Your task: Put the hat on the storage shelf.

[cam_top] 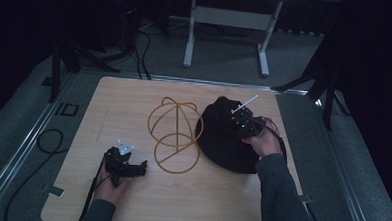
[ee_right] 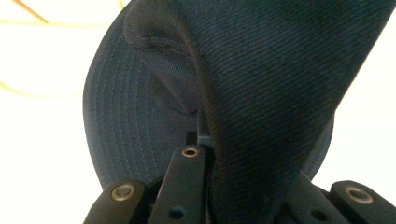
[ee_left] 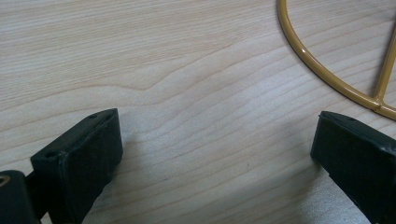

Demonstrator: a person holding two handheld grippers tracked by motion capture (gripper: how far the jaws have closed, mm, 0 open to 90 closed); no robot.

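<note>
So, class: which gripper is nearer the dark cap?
Right. The right gripper is clamped on the dark cap; the left gripper rests open beyond the wire stand.

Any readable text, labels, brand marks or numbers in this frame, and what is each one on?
"ID": dark letters on the grey floor strip left of the wooden table, as best it reads.
Dark cap: no logo or label readable on the fabric that shows.
Yellow wire frame: no markings.
Left gripper and right gripper: no print legible.
</note>
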